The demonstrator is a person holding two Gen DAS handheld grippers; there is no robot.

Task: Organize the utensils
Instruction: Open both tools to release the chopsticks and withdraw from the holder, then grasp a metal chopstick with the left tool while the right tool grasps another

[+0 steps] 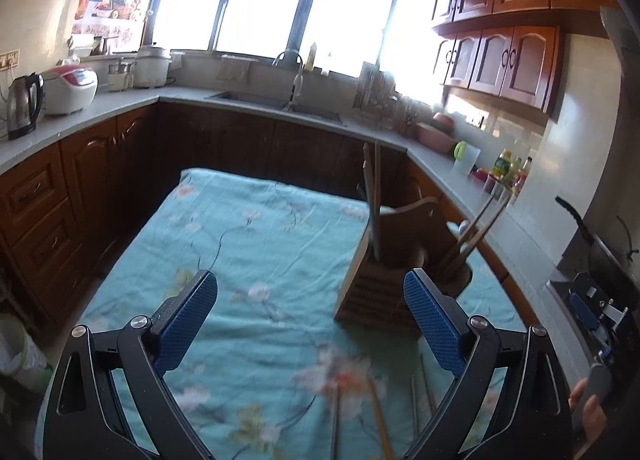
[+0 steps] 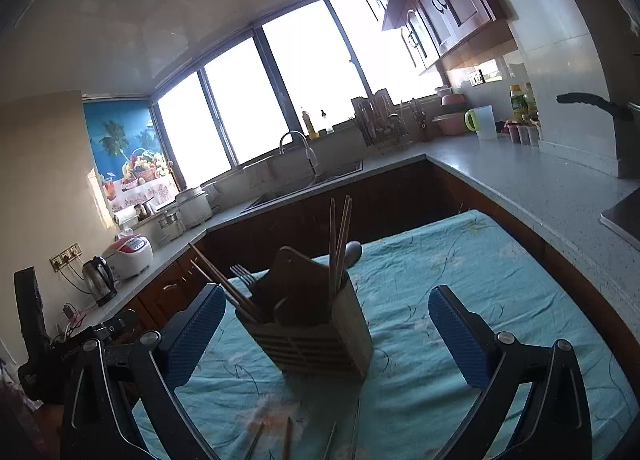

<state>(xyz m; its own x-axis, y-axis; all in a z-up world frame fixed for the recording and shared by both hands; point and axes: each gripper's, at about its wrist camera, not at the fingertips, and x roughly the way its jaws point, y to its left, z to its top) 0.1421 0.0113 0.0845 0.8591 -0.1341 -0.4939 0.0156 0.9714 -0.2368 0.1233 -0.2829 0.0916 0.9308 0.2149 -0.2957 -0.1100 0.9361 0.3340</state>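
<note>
A wooden utensil holder (image 2: 316,336) stands on the teal floral tablecloth (image 2: 460,272), with chopsticks (image 2: 340,244), a fork (image 2: 244,274) and a spoon upright in its compartments. Seen from the left wrist, the same holder (image 1: 384,280) is ahead and to the right. Loose chopsticks (image 1: 378,416) lie on the cloth near the front edge; their ends show in the right wrist view too, as chopsticks (image 2: 288,440). My left gripper (image 1: 310,300) is open with nothing between its blue pads. My right gripper (image 2: 328,312) is open too, its pads apart on either side of the holder without touching it.
Grey countertops (image 1: 100,107) and brown cabinets ring the table on three sides. A kettle (image 1: 24,103) and a rice cooker (image 1: 70,89) stand at the left, a sink (image 1: 276,101) lies under the windows, and bottles (image 2: 520,99) and a jug (image 2: 484,121) are at the right.
</note>
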